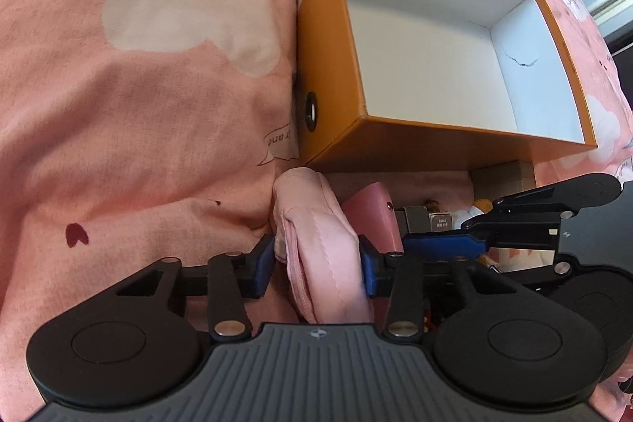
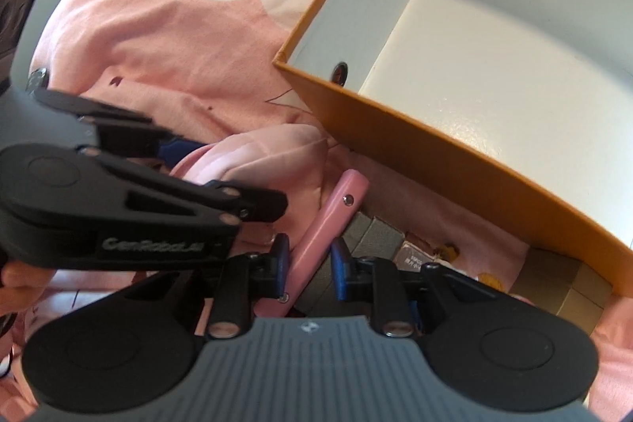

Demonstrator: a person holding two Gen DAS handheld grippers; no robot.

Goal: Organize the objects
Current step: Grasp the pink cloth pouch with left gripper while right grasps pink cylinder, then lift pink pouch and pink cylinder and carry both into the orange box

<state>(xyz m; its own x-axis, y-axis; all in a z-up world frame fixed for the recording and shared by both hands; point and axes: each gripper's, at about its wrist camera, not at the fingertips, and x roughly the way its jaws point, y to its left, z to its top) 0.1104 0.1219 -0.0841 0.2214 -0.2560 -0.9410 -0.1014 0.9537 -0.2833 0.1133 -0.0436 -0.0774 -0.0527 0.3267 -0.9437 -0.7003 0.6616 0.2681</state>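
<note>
The left gripper (image 1: 316,260) pinched a pink pouch (image 1: 316,244). The right gripper (image 2: 308,263) pinched a pink case (image 2: 328,220) beside the orange box (image 2: 435,153).

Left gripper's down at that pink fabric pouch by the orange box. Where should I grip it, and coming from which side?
Take the pink fabric pouch across its narrow padded body, coming from above. It stands on edge beside the orange box, seam up, so its two flat faces meet the left gripper pads. They already bracket it; whether they press is unclear.
</note>
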